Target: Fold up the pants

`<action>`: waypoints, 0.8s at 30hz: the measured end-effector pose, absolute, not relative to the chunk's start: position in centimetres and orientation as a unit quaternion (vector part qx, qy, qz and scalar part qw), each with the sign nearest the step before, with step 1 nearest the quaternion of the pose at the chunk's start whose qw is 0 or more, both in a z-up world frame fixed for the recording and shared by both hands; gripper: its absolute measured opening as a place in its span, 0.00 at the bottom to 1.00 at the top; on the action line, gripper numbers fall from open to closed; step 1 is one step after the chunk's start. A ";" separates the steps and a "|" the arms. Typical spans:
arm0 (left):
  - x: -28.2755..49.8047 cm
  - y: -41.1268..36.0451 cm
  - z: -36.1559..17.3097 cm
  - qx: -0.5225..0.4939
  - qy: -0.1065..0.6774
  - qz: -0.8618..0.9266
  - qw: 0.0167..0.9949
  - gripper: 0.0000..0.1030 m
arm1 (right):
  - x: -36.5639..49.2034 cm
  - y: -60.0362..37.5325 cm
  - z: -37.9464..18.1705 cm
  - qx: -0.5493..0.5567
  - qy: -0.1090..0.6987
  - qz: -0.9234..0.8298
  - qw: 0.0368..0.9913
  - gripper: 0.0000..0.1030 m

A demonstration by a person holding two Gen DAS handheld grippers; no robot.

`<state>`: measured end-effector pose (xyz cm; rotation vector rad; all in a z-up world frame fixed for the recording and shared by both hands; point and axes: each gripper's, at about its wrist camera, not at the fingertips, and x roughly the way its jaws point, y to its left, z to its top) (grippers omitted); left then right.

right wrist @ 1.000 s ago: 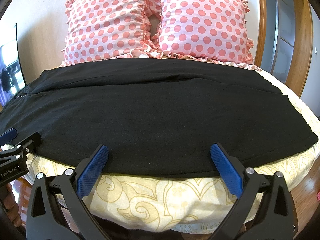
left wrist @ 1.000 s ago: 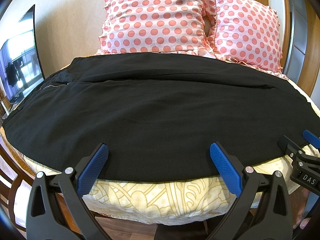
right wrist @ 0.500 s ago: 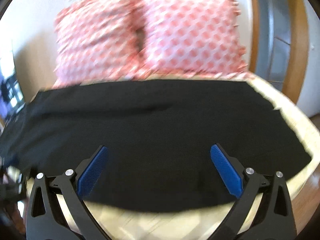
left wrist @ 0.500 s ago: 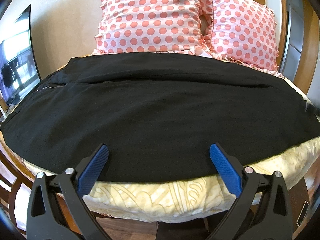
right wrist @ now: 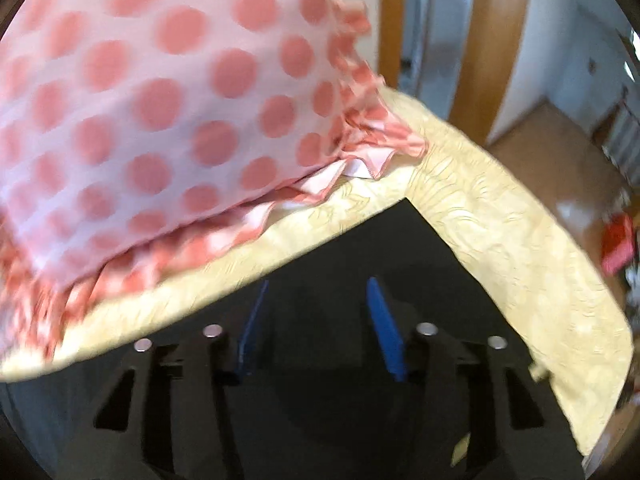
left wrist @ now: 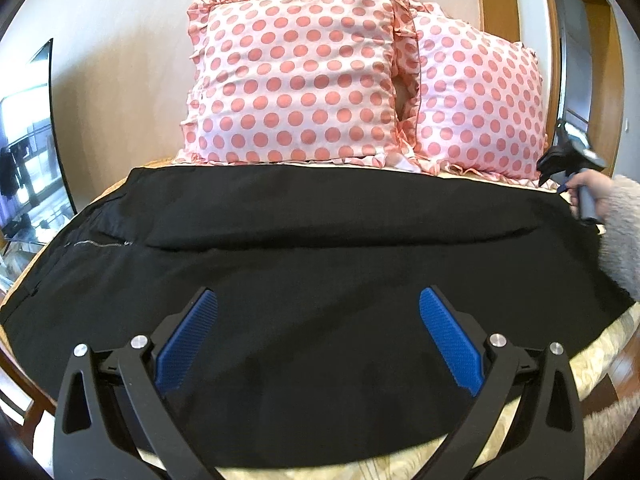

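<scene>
pants (left wrist: 320,272), black and folded lengthwise, lie flat across a yellow patterned bedspread (left wrist: 592,344), the waist end with a pale zipper line (left wrist: 100,243) to the left and the leg ends to the right. two pink polka-dot pillows (left wrist: 296,80) stand against the wall just behind the far edge of the fabric. the left gripper (left wrist: 318,312) hangs above the near half of the garment with its blue fingers (left wrist: 188,340) spread wide and nothing between them; its black frame hides part of the near hem. in the left wrist view the right gripper (left wrist: 560,160) shows only as a small dark shape at the far right corner of the cloth, held by a hand in a fuzzy sleeve (left wrist: 620,232). the right wrist view is motion-blurred: the right gripper (right wrist: 316,320) sits over the far right corner of the pants (right wrist: 400,260), fingers (right wrist: 384,328) partly drawn in with a gap between them, and whether they pinch any cloth cannot be told. a pillow (right wrist: 160,100) fills the upper left there, cut off by the frame.
</scene>
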<state>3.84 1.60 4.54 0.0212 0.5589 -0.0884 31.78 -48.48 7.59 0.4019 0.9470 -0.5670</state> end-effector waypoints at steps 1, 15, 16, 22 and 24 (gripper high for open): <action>4.3 1.7 4.5 0.010 0.278 -0.044 0.960 0.98 | 33.0 -49.3 6.7 0.201 0.454 -0.278 0.822 0.46; 5.8 2.8 3.3 -0.006 0.302 -0.042 0.952 0.98 | 32.6 -53.9 3.4 0.220 0.424 -0.264 0.838 0.03; 5.7 3.0 3.3 -0.010 0.302 -0.041 0.952 0.98 | 31.3 -54.4 3.4 0.236 0.413 -0.250 0.843 0.02; 4.6 3.5 4.1 -0.025 0.292 -0.038 0.955 0.98 | 22.4 -54.5 6.9 0.285 0.297 -0.174 0.894 0.02; 4.3 3.7 4.3 -0.031 0.290 -0.035 0.956 0.98 | 18.6 -53.4 8.2 0.297 0.273 -0.153 0.902 0.02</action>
